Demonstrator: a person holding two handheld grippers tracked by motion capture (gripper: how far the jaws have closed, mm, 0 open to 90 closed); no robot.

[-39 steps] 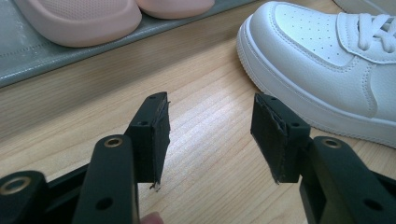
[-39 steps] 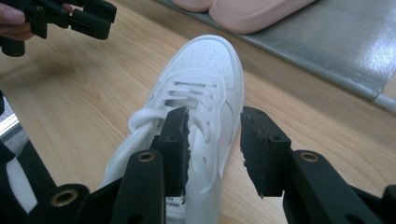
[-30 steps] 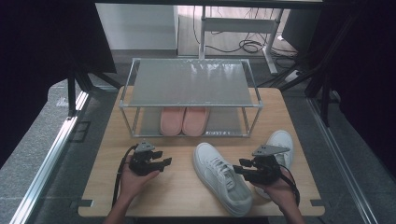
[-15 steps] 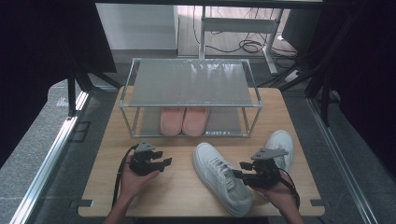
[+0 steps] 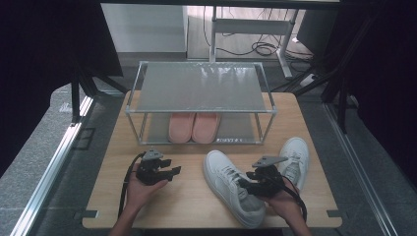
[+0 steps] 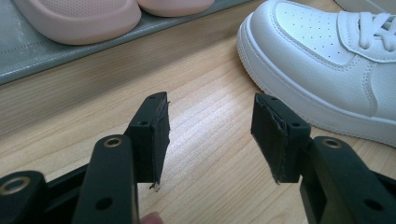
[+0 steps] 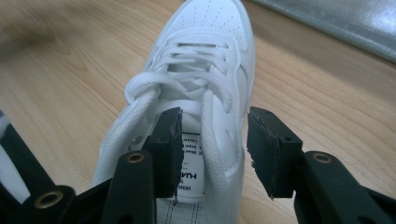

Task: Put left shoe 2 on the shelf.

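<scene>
White sneaker (image 5: 231, 189) lies on the wooden desk (image 5: 187, 206) near its front edge, its collar between the right gripper's (image 5: 244, 184) parted, unpressed jaws; left gripper (image 5: 173, 171) gapes empty. Beyond, pink slippers (image 5: 193, 127) sit under a metal shoe rack (image 5: 200, 88); cables trail on the floor (image 5: 255, 48).

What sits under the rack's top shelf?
Under the rack's top shelf, a pair of pink slippers rests on the lower shelf; only their toe ends show, the top shelf covers their rear parts.
</scene>
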